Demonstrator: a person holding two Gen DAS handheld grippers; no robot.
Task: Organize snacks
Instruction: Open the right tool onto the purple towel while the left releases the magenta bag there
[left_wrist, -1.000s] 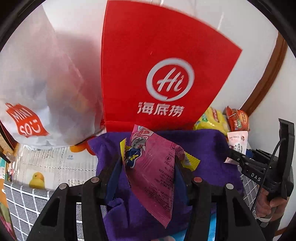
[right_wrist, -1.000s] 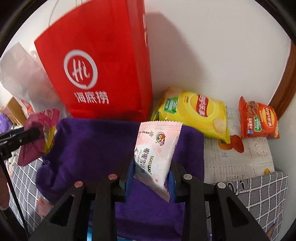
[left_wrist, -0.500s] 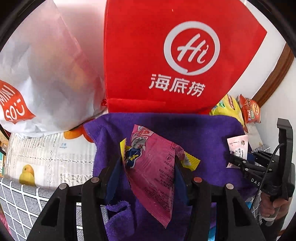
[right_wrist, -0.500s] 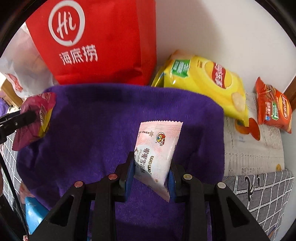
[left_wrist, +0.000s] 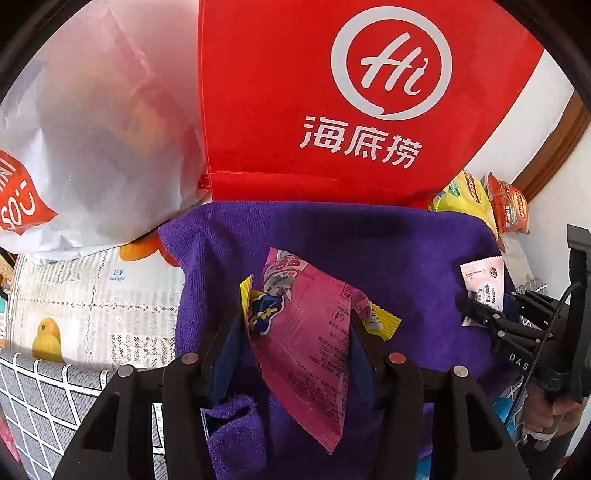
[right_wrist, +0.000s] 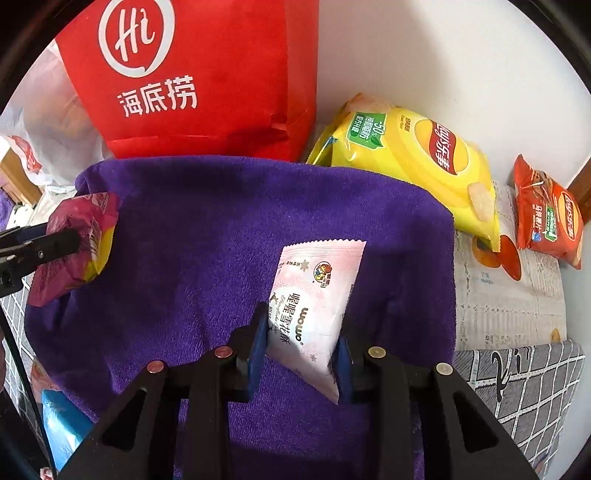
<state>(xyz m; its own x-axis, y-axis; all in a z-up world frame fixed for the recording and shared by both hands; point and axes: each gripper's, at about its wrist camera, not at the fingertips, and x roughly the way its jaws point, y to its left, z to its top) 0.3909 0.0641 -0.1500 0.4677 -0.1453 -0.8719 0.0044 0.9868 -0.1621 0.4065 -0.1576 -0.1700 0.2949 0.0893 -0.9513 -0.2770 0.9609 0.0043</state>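
My left gripper (left_wrist: 295, 325) is shut on a magenta snack packet (left_wrist: 306, 332) and holds it over a purple towel (left_wrist: 369, 251). My right gripper (right_wrist: 301, 339) is shut on a pale pink snack packet (right_wrist: 314, 295) over the same towel (right_wrist: 221, 229). The left gripper with the magenta packet (right_wrist: 74, 240) shows at the left of the right wrist view. The right gripper with the pink packet (left_wrist: 484, 284) shows at the right of the left wrist view.
A red "Hi" bag (left_wrist: 332, 92) stands behind the towel against the wall, with a white plastic bag (left_wrist: 92, 129) to its left. A yellow chip bag (right_wrist: 417, 158) and an orange snack bag (right_wrist: 546, 218) lie at the right on a fruit-print cloth (right_wrist: 509, 295).
Both grippers have tipped down and come closer to the towel, each holding its packet. The red bag and the chip bags have slid up in both views.
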